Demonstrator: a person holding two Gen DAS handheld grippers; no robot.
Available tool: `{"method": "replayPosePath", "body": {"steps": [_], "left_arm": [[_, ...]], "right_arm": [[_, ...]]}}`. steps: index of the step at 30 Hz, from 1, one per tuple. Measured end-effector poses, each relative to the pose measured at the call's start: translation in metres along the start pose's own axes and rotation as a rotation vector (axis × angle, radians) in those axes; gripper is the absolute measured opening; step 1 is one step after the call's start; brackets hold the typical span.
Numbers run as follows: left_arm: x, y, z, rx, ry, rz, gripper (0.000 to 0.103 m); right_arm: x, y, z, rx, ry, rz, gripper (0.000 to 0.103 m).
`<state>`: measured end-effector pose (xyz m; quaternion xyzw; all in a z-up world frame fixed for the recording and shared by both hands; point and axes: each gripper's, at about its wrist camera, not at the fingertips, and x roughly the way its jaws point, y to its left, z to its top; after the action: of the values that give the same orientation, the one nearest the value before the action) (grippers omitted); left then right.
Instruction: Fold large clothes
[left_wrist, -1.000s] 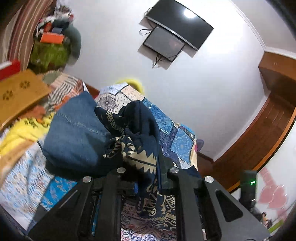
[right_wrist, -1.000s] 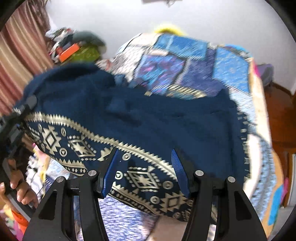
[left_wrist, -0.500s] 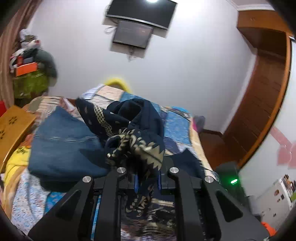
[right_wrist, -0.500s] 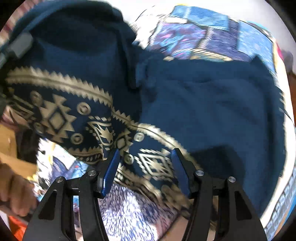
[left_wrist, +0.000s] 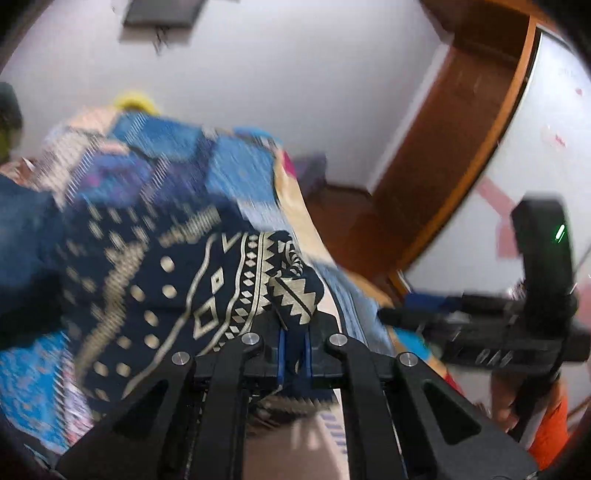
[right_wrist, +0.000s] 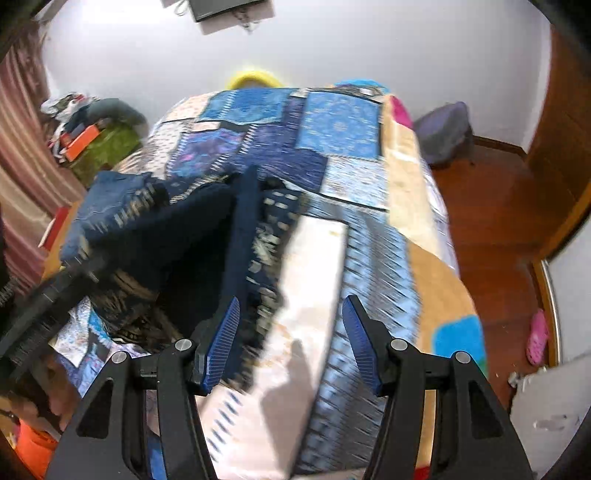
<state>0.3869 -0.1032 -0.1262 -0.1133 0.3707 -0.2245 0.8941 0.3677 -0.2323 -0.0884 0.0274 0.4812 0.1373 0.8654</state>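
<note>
Navy garment (left_wrist: 177, 295), soft knit, cream geometric bands, lies rumpled on patchwork bedspread (right_wrist: 343, 133). Left gripper (left_wrist: 294, 354) pinches garment's corner between nearly closed pads. Right gripper (right_wrist: 291, 336) parted halfway, nothing between pads.

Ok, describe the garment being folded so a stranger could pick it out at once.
Start at the bed with the blue patchwork bedspread. On its left half lies the navy garment, pinched in the left gripper. Its cream geometric border sets it apart from the plain denim piece beside it.
</note>
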Motion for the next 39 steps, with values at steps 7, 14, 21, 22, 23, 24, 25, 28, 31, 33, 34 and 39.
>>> {"method": "replayPosePath", "body": {"steps": [7,14,21,22,23,24,25,28,31,33,34,39], "left_arm": [[0.028,-0.001,-0.042,0.048,0.159,0.007,0.009],[-0.008,-0.017,-0.045,0.193,0.134,0.073,0.035],[-0.060,0.013,-0.026,0.226,-0.002,0.188,0.052],[-0.068,0.020,-0.024,0.221,-0.020,0.208,0.053],[-0.074,0.029,-0.021,0.212,-0.037,0.228,0.054],[-0.080,0.038,-0.018,0.203,-0.049,0.246,0.057],[-0.082,0.047,-0.016,0.196,-0.060,0.266,0.059],[-0.085,0.079,-0.011,0.155,-0.068,0.353,0.059],[-0.082,0.114,-0.012,0.067,-0.033,0.356,0.060],[-0.073,0.138,-0.016,-0.021,0.012,0.314,0.060],[-0.068,0.146,-0.018,-0.058,0.033,0.291,0.060],[-0.033,0.180,-0.032,-0.235,0.137,0.118,0.060]], "right_arm": [[-0.004,-0.021,-0.015,0.057,0.032,0.032,0.054],[-0.012,0.000,-0.010,0.012,0.013,0.078,0.054],[-0.006,0.035,0.005,-0.047,-0.019,0.123,0.054],[-0.004,0.039,0.008,-0.051,-0.021,0.129,0.054],[-0.002,0.044,0.010,-0.053,-0.022,0.137,0.054],[0.001,0.048,0.012,-0.055,-0.023,0.145,0.055],[0.004,0.053,0.015,-0.056,-0.024,0.154,0.055],[0.015,0.068,0.021,-0.065,-0.017,0.174,0.057],[0.029,0.080,0.023,-0.085,-0.004,0.177,0.057],[0.038,0.084,0.022,-0.101,0.011,0.163,0.057],[0.044,0.084,0.021,-0.106,0.021,0.151,0.057],[0.062,0.058,0.012,-0.059,0.065,0.125,0.060]]}}
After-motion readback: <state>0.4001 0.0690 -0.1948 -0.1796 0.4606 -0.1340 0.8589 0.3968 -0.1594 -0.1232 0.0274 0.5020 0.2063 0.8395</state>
